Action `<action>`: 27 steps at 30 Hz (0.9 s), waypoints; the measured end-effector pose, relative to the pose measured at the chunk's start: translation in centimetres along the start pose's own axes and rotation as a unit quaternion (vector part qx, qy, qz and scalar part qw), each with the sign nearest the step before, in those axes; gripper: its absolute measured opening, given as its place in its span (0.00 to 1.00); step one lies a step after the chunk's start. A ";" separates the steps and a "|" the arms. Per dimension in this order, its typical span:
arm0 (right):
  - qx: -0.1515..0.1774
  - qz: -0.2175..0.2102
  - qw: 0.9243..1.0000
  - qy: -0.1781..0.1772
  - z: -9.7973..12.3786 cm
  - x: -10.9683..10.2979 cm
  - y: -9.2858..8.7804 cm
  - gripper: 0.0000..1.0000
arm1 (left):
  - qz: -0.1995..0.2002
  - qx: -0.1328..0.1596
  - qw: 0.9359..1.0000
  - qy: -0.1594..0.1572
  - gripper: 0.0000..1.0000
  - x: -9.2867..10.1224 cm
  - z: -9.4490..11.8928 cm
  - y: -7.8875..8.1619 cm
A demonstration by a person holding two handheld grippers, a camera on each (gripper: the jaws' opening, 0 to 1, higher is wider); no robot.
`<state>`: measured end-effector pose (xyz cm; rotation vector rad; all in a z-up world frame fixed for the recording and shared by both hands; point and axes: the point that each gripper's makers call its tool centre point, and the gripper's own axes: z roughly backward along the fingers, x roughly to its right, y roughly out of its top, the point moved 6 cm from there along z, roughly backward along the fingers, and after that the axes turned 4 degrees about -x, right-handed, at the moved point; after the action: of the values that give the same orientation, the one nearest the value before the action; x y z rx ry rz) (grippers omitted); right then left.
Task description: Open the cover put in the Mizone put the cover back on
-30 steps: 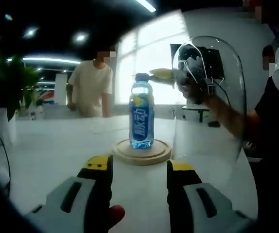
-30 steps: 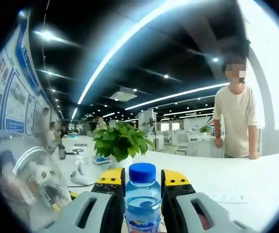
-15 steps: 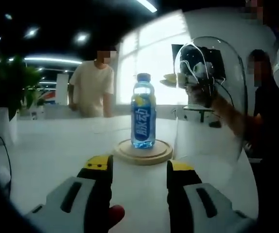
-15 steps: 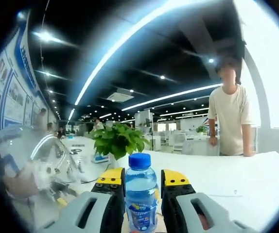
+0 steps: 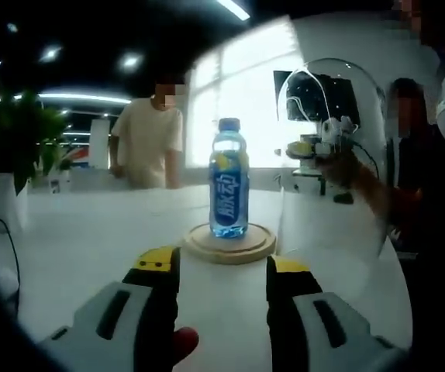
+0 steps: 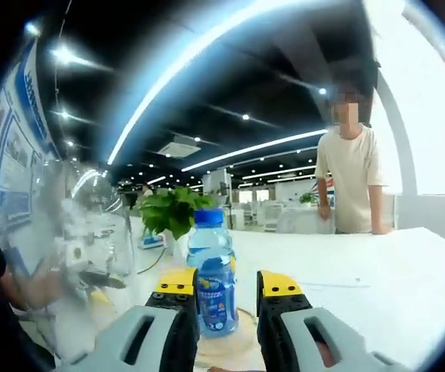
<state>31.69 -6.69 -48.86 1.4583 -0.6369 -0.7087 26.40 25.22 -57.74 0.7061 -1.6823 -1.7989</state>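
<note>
The Mizone bottle (image 5: 229, 177) stands upright on the round wooden base (image 5: 228, 242) on the white tabletop (image 5: 91, 240), blue cap on. Your left tongs (image 5: 221, 273) sit low over the tabletop, short of the base, jaws apart and holding nothing. Your right tongs (image 6: 227, 284) are likewise parted and empty, with the bottle seen between their tips. The clear dome cover (image 5: 332, 155) is off the base, to its right. A person in a pale shirt (image 5: 149, 139) stands behind the tabletop.

A person (image 5: 151, 143) stands behind a potted plant (image 6: 174, 212).
</note>
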 end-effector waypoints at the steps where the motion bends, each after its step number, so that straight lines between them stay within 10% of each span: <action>1: -0.003 -0.002 1.000 -0.006 0.4 0.2 -0.5 0.22 | 0.000 0.001 1.000 -0.001 0.37 0.0 0.0 0.0; 27: -0.044 -0.024 0.998 -0.031 5.1 0.9 -9.1 0.22 | -0.010 -0.008 1.000 0.003 0.37 0.1 0.0 -0.3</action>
<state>28.00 -10.60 -57.83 1.3786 -0.6119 -0.8118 26.32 25.22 -57.99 0.7240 -1.6598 -1.8206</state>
